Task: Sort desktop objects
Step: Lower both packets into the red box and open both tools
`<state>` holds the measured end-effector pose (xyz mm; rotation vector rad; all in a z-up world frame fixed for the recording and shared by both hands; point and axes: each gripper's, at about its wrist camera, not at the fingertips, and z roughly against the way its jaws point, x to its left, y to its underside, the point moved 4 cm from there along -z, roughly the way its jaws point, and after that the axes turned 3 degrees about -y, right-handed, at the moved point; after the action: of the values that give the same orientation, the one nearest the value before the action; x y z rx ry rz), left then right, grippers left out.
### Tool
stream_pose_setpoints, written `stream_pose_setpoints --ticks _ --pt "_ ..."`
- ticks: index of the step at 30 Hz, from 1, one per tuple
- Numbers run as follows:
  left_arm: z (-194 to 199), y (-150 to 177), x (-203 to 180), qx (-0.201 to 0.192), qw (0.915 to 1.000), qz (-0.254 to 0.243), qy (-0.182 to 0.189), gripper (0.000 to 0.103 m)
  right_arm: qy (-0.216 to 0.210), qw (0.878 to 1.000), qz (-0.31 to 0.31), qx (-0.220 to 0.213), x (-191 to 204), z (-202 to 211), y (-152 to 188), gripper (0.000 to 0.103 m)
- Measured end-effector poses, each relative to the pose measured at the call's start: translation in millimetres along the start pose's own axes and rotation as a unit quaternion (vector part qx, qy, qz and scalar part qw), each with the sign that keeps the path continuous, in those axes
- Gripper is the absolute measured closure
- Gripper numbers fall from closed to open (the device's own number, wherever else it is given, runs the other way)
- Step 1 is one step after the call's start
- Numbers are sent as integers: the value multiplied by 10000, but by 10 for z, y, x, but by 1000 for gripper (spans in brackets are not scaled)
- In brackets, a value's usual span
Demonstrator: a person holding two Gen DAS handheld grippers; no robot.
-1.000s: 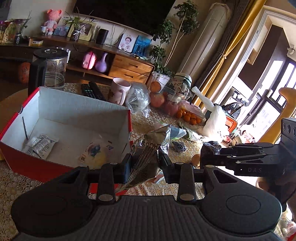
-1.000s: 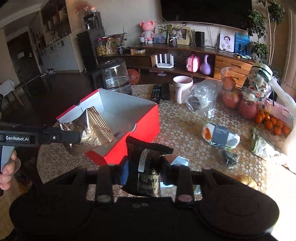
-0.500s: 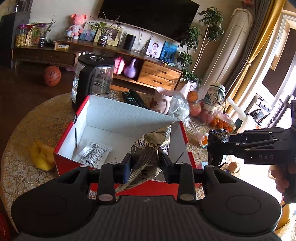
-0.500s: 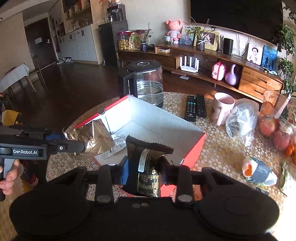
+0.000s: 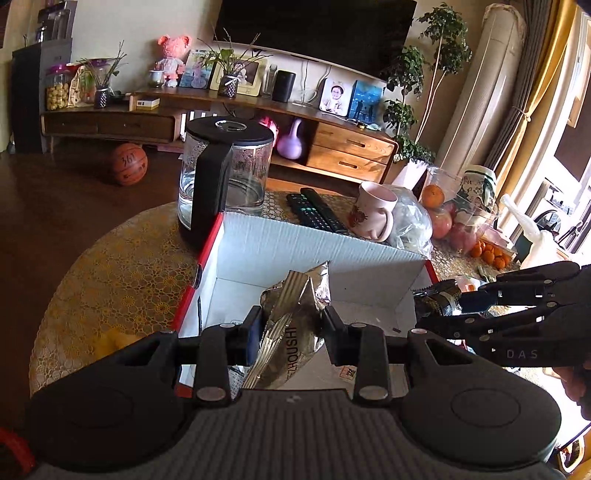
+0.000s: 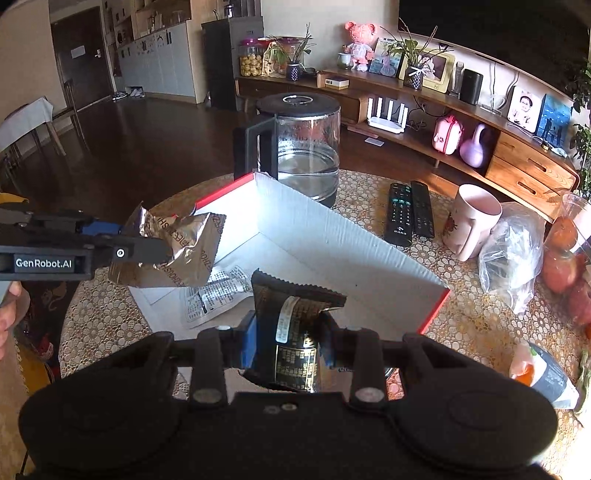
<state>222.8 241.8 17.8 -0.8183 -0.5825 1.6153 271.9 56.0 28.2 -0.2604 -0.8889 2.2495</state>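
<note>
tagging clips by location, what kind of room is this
Most likely a home living room: a long wooden TV console with framed family photos beneath a large dark television, and an orange basketball on the dark wood floor.

Kettle: glass, black lid and handle, far left on table.
Remotes: two, black, side by side, right of kettle.
Mug: pink, just right of remotes.
Basketball: on floor, far left.
Vase: purple, on far shelf.
</note>
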Motion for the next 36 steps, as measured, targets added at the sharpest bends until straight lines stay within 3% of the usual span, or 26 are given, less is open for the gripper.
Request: stream_pose_setpoints --ticks 15,21,32,36 --pt "-665 47 -105 401 9974 -415 -420 70 199 9988 197 411 -11 -631 66 70" --pt "-829 152 -159 576 9964 -475 -412 70 259 9973 203 656 -59 -809 149 70" --pt "-956 299 -195 903 9940 -478 -385 70 133 9966 250 777 -46 -832 245 67" --pt "-926 297 -197 885 9942 -452 -400 70 63 9973 202 697 -59 -764 236 60"
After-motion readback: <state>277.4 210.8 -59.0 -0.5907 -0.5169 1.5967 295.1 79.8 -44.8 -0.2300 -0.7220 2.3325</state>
